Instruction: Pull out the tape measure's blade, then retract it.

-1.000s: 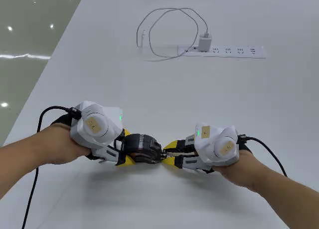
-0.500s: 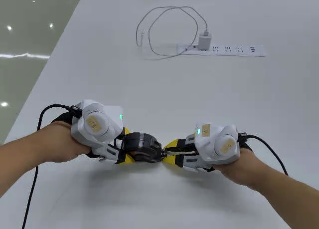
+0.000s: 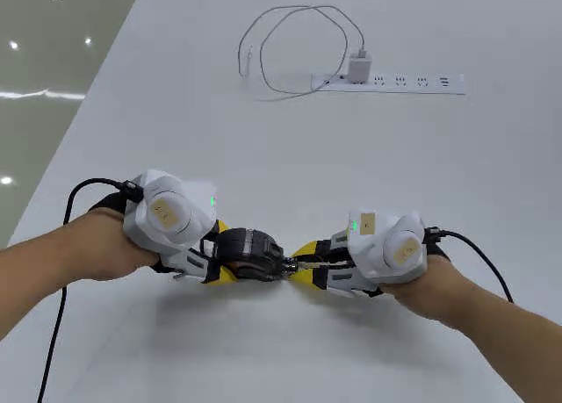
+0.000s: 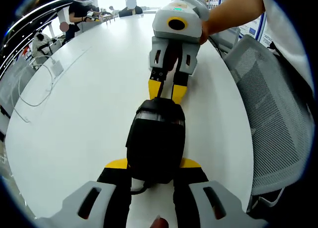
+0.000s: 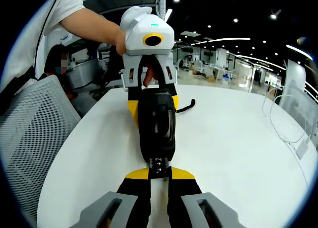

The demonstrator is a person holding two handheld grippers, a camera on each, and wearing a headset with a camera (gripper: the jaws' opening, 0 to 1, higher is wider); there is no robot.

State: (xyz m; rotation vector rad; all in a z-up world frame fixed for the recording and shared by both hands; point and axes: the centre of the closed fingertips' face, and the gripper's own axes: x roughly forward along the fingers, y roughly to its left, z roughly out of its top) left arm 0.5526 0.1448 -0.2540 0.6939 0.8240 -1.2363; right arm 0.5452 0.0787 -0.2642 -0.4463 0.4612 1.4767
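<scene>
White hand-held grippers (image 3: pixel 230 255) (image 3: pixel 303 264), yellow-tipped black jaws, black cables (image 3: pixel 88 183)

The right gripper (image 5: pixel 159 174) pinches the blade tip (image 5: pixel 158 163); the left gripper (image 5: pixel 153 105) clamps the tape measure (image 5: pixel 156 123) opposite.

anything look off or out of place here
Nothing stands out. The tape measure sits squarely in the left hand-held gripper. The right hand-held gripper pinches its blade tip close to the case. The power strip and its looped cable lie tidy at the far side of the table.

Blade (image 3: pixel 297 265) now slightly farther out
</scene>
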